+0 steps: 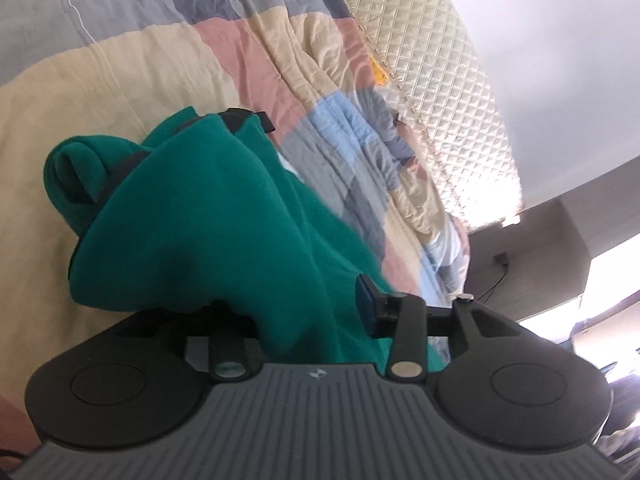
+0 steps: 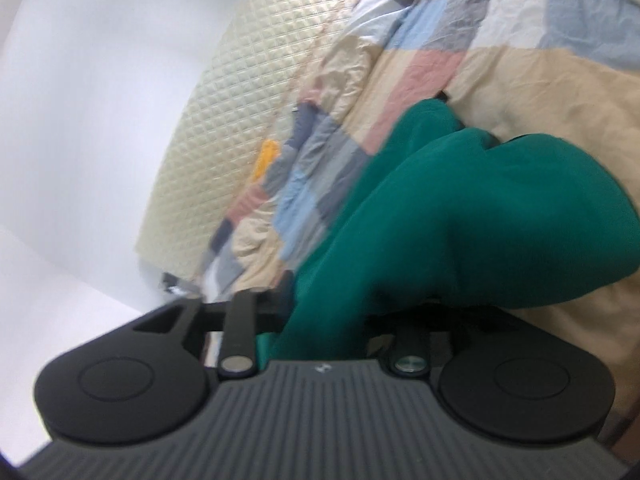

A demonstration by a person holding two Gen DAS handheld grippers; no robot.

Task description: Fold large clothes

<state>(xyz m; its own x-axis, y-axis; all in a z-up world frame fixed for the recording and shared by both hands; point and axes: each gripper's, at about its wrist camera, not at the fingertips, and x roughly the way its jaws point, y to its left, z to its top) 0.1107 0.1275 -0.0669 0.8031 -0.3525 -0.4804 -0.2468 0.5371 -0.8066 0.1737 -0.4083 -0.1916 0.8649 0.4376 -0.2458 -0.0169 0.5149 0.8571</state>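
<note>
Garment under inspection: teal-green fleece top (image 1: 208, 216), bunched on patchwork quilted bed cover (image 1: 132, 80) (cream, pink, grey, blue patches). Left gripper (image 1: 288, 304): jaws apart, fleece draped between them, grip cannot be confirmed. Right gripper (image 2: 340, 304): likewise parted, fabric between, hold unclear.

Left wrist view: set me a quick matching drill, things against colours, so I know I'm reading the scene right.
Things:
1 garment
2 padded headboard
3 small item at the headboard's lower edge
4 wall

Colours:
a cream
b white
c green
d yellow-orange

Pairs: 1-c, 2-a, 3-d, 4-b
</note>
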